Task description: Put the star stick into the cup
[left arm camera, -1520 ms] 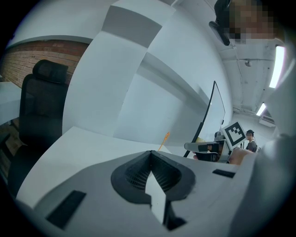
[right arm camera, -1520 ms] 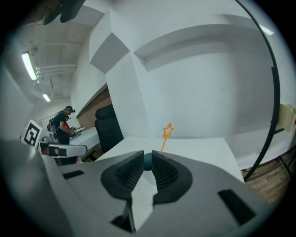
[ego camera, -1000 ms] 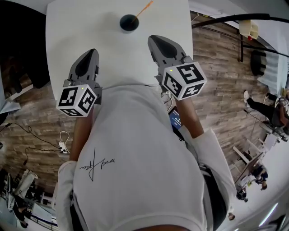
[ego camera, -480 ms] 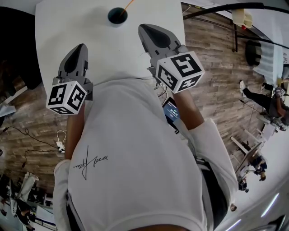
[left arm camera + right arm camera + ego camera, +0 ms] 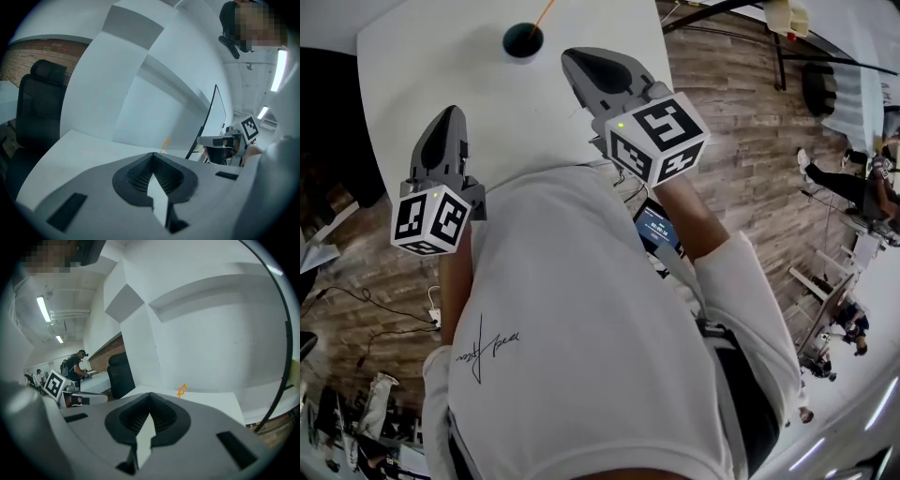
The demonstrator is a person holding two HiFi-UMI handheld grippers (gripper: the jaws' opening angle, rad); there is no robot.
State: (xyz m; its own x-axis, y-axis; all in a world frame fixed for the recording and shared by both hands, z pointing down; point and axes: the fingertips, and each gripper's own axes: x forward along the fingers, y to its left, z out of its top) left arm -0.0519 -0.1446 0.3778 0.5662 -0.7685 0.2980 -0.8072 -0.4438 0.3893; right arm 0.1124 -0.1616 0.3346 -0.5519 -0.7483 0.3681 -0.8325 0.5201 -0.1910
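White table (image 5: 487,94) over a wood floor (image 5: 741,141), star stick (image 5: 544,13) sitting in the cup (image 5: 522,40) at the far edge.

And we're looking down on the dark cup, orange stick leaning out of it to the far right. Left gripper (image 5: 448,112) hovers over the near left of the table, well short of the cup, claw pinched together on nothing. Right gripper (image 5: 572,58) sits further out, near the cup on its right, not touching, claw closed and empty too. From both gripper views only the orange star (image 5: 182,390) peeks above the closed tips. Black chair (image 5: 37,108) stands off to the left.
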